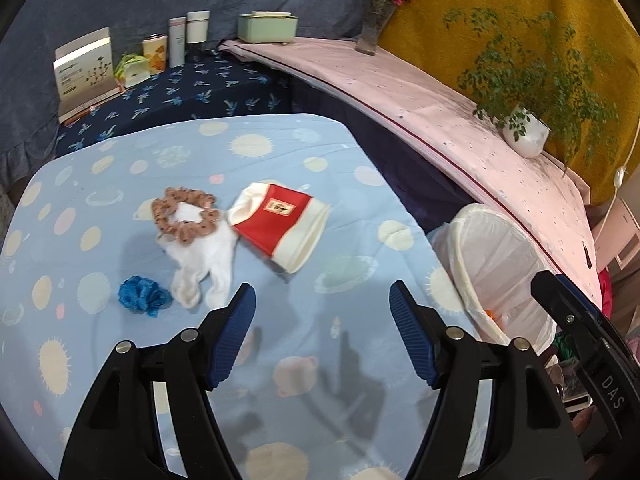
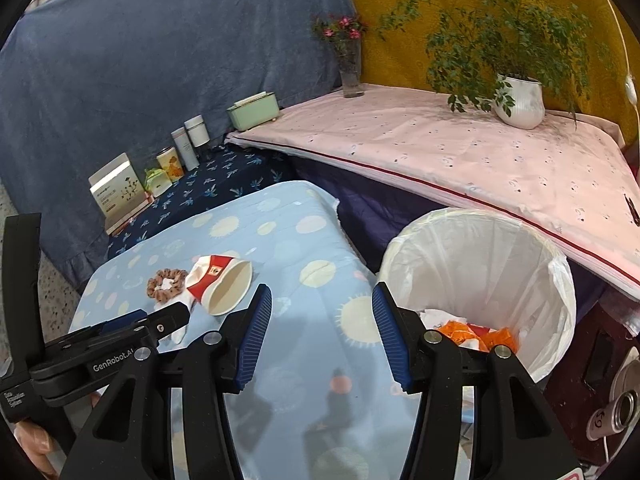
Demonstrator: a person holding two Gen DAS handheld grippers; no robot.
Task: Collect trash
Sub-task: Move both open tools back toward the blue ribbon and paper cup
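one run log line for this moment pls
left gripper: open, empty | right gripper: open, empty | paper cup: on table | bin: holds trash

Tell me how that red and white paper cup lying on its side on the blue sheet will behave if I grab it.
The red and white paper cup looks thin-walled and already flattened at its mouth, so it will probably crush further under the jaws. It seems empty, so likely very light. Lying on its side, it may roll when nudged.

Cup (image 1: 280, 224) on table (image 1: 348, 184) (bin (image 1: 500, 264) rightward)

Even indoor light, soft shadows below jaws, fisheye bending (dark corners)
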